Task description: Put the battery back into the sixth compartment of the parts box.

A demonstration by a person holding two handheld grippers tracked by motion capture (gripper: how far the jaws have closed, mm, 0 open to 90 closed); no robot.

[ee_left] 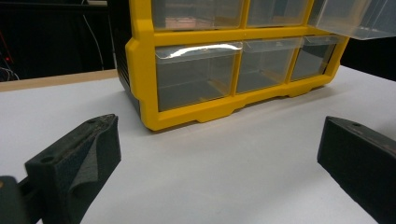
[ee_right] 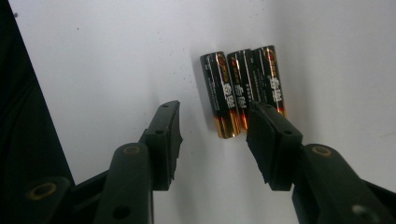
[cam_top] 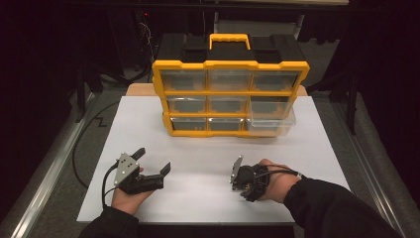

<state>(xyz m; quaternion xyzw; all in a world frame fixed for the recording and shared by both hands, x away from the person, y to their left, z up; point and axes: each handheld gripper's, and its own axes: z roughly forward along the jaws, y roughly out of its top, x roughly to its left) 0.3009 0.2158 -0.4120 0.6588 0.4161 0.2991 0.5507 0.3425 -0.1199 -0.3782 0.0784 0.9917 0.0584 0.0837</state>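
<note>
Three black-and-gold batteries (ee_right: 243,88) lie side by side on the white table top. My right gripper (ee_right: 215,120) points down over their near ends, its jaws partly apart. The leftmost battery's end lies in the gap, and the right jaw covers the ends of the other two. No pad visibly presses on a battery. In the high view the right gripper (cam_top: 237,173) sits at front right of centre in a hand. My left gripper (cam_top: 153,159) rests at the front left, open and empty, and faces the yellow organizer (ee_left: 140,70).
The yellow organizer (cam_top: 230,64) with clear drawers stands at the back of the white sheet (cam_top: 208,144). Its middle-right drawer (cam_top: 271,121) is pulled out toward me. Dark floor and a metal rail (cam_top: 54,163) flank the table.
</note>
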